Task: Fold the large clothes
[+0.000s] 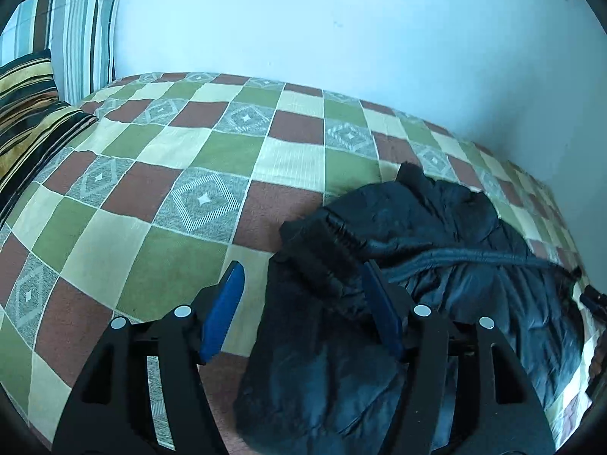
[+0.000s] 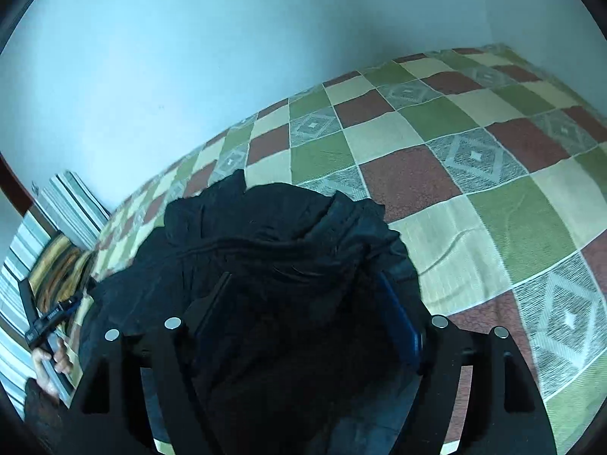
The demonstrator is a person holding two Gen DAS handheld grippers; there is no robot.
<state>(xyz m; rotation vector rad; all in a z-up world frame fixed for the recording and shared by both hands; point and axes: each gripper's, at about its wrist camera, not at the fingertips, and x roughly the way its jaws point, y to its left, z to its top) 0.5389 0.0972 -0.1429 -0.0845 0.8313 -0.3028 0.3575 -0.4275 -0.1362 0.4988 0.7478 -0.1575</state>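
- While both tongs stand apart, the dark jacket (image 1: pixel 436 250) lies bunched on the checked bedspread (image 1: pixel 159 174), between and beyond them.
- Left gripper (image 1: pixel 303 295): take the cuffed sleeve ahead.
- Right gripper (image 2: pixel 303 303): seize one layer, then spread flat.

A bed (image 1: pixel 212 159) in a checked green, brown and cream cover stands against a pale blue wall (image 1: pixel 341 19), striped pillows (image 1: pixel 76 34) at one end

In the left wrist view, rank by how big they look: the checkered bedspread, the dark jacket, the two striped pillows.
1. Checkered bedspread, fills most of the frame.
2. Dark jacket, though nearness to the camera enlarges it.
3. White-striped pillow and gold-striped pillow: they look alike in size, both cut off by the frame edge, so unranked.
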